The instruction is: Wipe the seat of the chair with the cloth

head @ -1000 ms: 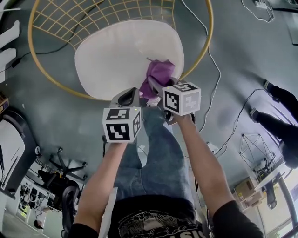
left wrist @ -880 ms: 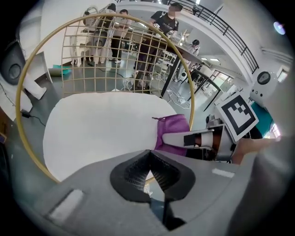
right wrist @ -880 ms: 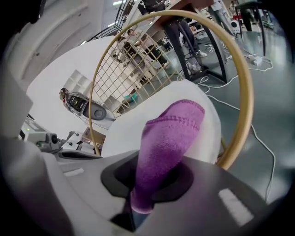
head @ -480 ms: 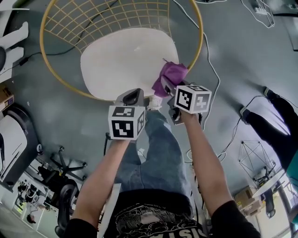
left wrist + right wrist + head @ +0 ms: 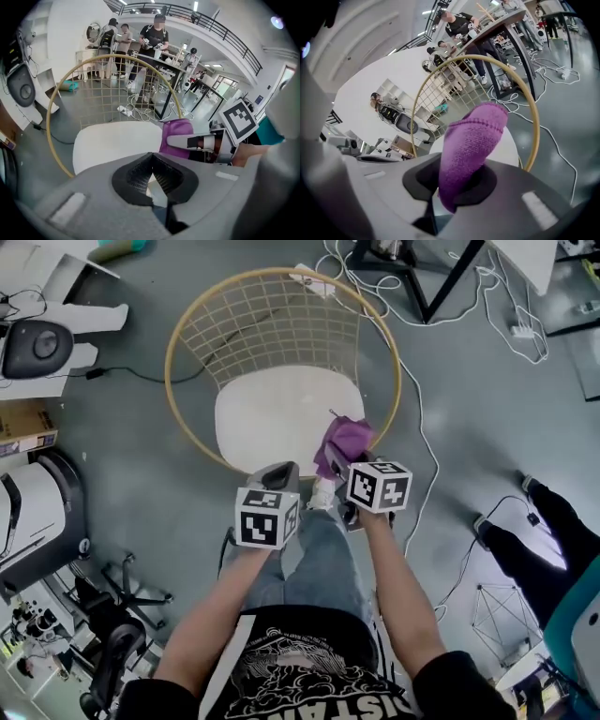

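Observation:
The chair has a round yellow wire frame [image 5: 168, 367] and a white seat [image 5: 281, 413]. A purple cloth [image 5: 345, 439] hangs over the seat's near right edge, and my right gripper [image 5: 335, 465] is shut on it. In the right gripper view the cloth [image 5: 473, 140] sticks up out of the right gripper [image 5: 457, 187]. My left gripper [image 5: 279, 472] hovers just left of it at the seat's near edge, apart from the cloth. In the left gripper view the left gripper [image 5: 152, 178] looks shut with nothing in it, and the seat [image 5: 112, 143] and cloth [image 5: 178, 136] lie ahead.
White cables [image 5: 422, 456] trail over the grey floor right of the chair. Black table legs [image 5: 422, 277] stand behind it. Someone's legs [image 5: 544, 521] are at the right. An office chair base [image 5: 122, 577] and a cardboard box [image 5: 23, 427] sit at the left. Several people [image 5: 154, 42] stand beyond the chair.
The head view has pulled back, so the whole chair shows, smaller and farther off. Both grippers stay side by side at the seat's near edge, the cloth still in the right one.

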Demonstrator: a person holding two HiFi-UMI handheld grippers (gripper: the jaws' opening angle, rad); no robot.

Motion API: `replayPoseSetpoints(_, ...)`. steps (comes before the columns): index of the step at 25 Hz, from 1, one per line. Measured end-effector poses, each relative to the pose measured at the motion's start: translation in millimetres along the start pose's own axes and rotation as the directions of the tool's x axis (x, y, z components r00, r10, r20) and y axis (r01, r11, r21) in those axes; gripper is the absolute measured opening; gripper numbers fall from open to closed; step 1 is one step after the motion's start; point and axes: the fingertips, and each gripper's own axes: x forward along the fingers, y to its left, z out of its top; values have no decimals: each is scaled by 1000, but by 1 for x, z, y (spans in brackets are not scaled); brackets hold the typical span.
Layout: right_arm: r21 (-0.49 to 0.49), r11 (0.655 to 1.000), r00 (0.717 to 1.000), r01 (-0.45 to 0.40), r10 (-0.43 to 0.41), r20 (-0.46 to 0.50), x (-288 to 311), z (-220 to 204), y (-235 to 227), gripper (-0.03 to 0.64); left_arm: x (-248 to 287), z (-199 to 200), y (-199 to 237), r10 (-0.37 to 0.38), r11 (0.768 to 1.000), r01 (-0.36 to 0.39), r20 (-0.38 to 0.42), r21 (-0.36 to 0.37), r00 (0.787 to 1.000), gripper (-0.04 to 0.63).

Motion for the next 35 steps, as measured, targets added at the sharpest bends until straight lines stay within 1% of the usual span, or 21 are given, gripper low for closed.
replayPoseSetpoints(2,-13,1000,1000,-20,20,16,-9,11,22,58,-17,13,-2,4,1000,-4,26,-2,1000,0)
replayPoseSetpoints(4,-36,998,998,-46,47,34,-16,30,34,58,-23,35,-5,20,1000,-20,66,-4,998,0)
replayPoseSetpoints(9,-115,990,995,-77,84,55,-33,63,73,58,-50,78,-6,49,999,-47,164,-17,985,0)
replayPoseSetpoints(11,-146,986,994,-83,93,63,-40,67,94,58,-67,84,-5,48,999,-47,190,-10,981,0)
replayPoseSetpoints(14,-206,975,991,-87,105,81,-51,67,130,58,-95,82,-4,36,999,-40,223,13,974,0)
replayPoseSetpoints(16,-247,965,988,-86,114,102,-55,79,148,58,-105,92,-4,18,999,-26,248,30,969,0)
replayPoseSetpoints(18,-282,956,985,-75,116,129,-56,96,161,58,-110,107,-1,5,999,-17,274,44,962,0)
replayPoseSetpoints(21,-319,947,981,-38,96,170,-58,112,181,58,-124,123,11,14,998,-31,314,48,949,-1)
replayPoseSetpoints(25,-365,931,973,1,84,215,-61,114,222,58,-158,131,22,-7,998,-16,359,60,933,-1)
replayPoseSetpoints(27,-393,919,967,16,86,240,-61,117,242,58,-176,139,25,-24,997,-5,392,72,920,-2)
replayPoseSetpoints(30,-433,899,952,61,78,296,-62,118,266,57,-196,146,31,-48,996,12,431,86,901,-2)
replayPoseSetpoints(33,-475,873,939,111,65,338,-67,114,281,54,-209,143,36,-59,994,12,450,108,891,-2)
replayPoseSetpoints(35,-483,866,934,128,58,351,-70,113,286,54,-214,139,38,-58,993,6,456,114,888,-2)
